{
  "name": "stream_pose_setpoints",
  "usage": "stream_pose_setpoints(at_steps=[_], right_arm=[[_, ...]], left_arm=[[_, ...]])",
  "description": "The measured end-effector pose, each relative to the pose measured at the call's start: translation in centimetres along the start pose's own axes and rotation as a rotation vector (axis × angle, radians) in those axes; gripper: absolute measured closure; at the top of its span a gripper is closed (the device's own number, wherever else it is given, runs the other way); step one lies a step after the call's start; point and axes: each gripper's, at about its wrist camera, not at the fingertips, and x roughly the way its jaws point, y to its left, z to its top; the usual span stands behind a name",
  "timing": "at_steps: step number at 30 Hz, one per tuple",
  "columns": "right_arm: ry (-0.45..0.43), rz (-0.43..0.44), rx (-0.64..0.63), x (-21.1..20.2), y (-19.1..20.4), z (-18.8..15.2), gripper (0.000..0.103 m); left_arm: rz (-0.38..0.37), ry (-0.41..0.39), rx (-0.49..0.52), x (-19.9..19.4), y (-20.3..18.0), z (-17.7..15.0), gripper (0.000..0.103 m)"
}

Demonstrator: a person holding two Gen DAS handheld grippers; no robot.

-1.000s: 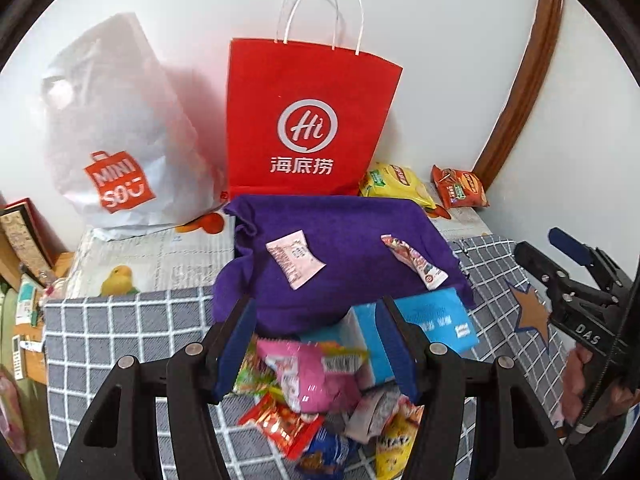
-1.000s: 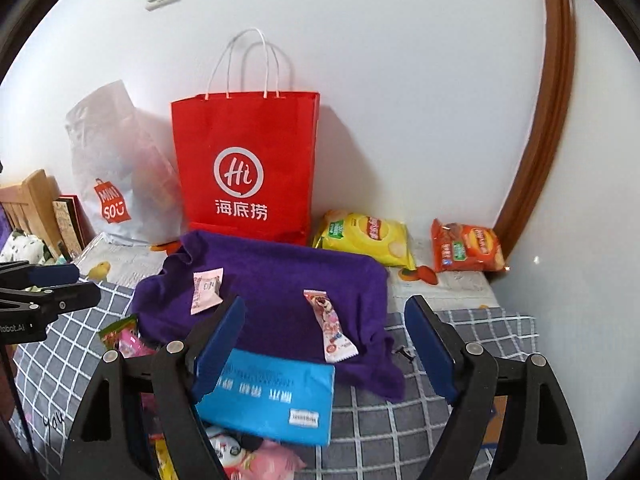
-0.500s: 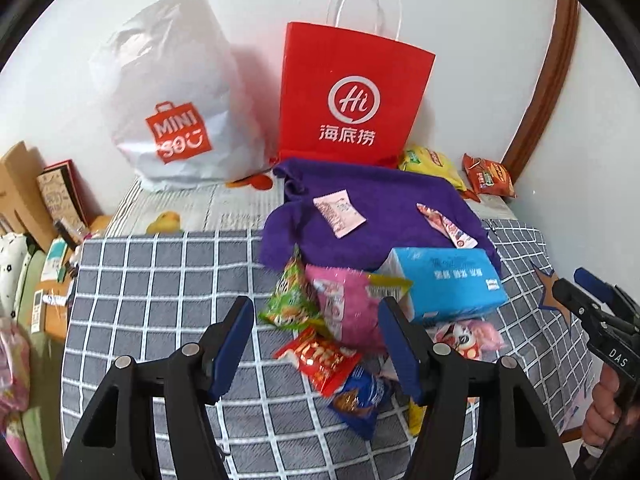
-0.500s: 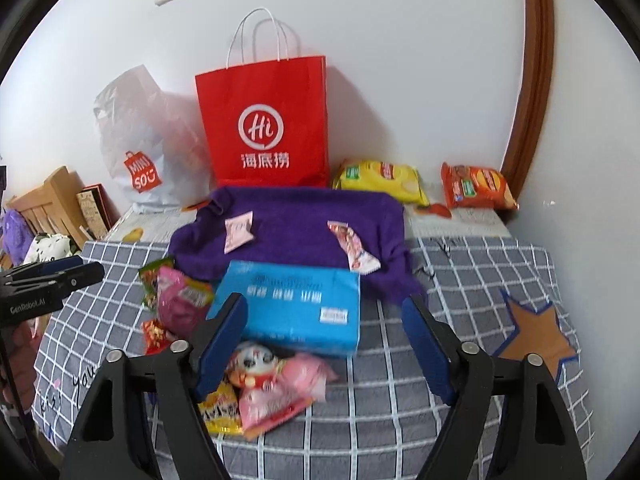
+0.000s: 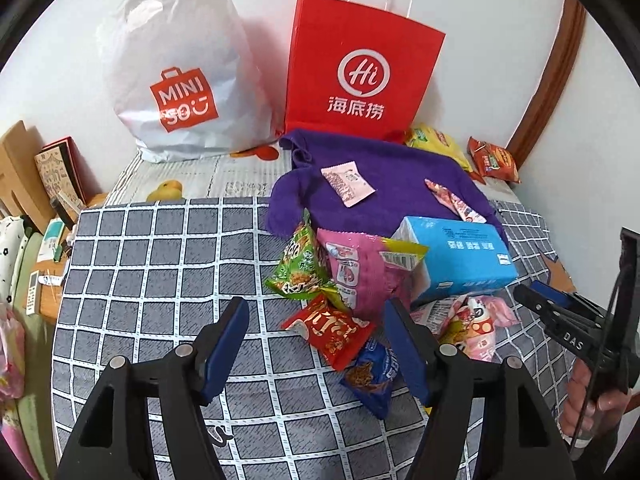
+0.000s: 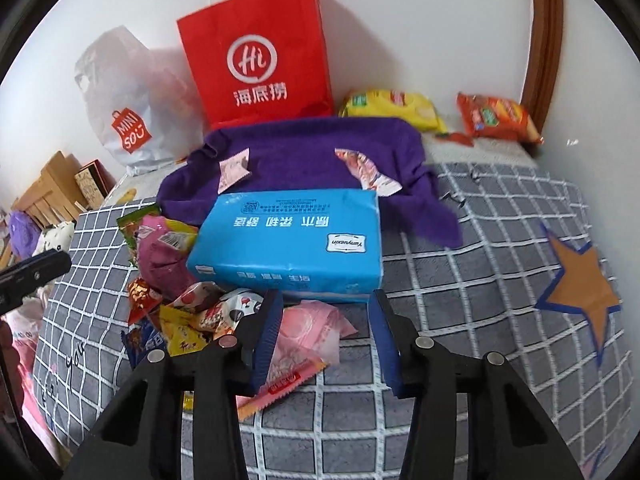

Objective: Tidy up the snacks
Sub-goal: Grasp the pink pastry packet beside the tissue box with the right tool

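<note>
Grey checked tabletop (image 6: 480,240) against a white wall is carrying a snack heap (image 5: 340,300) just ahead of both tongs. Right tongs (image 6: 324,332) are closing, straddling a pink packet (image 6: 304,332), pads not pressing yet; left tongs (image 5: 316,344) are opening, empty, with a red packet (image 5: 332,330) ahead between the tips. Risk: closing jaws are likely pinching only crinkly film, so the packet may slip out or drag neighbours.

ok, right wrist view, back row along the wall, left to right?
white Miniso bag → red Haidilao paper bag → yellow chip packet → orange-red snack packet
</note>
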Motion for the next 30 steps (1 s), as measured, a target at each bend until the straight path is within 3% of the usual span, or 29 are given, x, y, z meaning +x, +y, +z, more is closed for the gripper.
stream_pose_setpoints(at_steps=[5,10,15,21,23,25,30], right_arm=[[0.059,0.024,-0.020,2.6,0.6,0.2,0.057],[0.111,-0.045,-0.074,4.2,0.5,-1.2,0.057],[0.153,-0.042,-0.076,4.6,-0.9,-2.2,0.057],[0.187,-0.030,-0.078,6.4,-1.0,-2.4,0.056],[0.164,-0.033,-0.105,6.3,-0.8,-2.6,0.057],[0.155,-0.042,-0.124,6.1,-0.9,-2.9,0.064],[0.095,-0.101,-0.095,5.1,-3.1,-3.0,0.066]], left_arm=[[-0.005,0.008,-0.014,0.7,0.2,0.2,0.036],[-0.022,0.021,-0.003,1.4,0.1,0.2,0.036],[-0.031,0.036,-0.004,2.1,0.2,0.1,0.036],[-0.002,0.057,-0.024,2.9,1.3,-0.1,0.036],[0.011,0.066,-0.037,3.3,1.9,-0.3,0.036],[0.018,0.081,-0.036,3.8,2.2,-0.6,0.036],[0.012,0.092,-0.030,5.0,2.0,-1.0,0.036]])
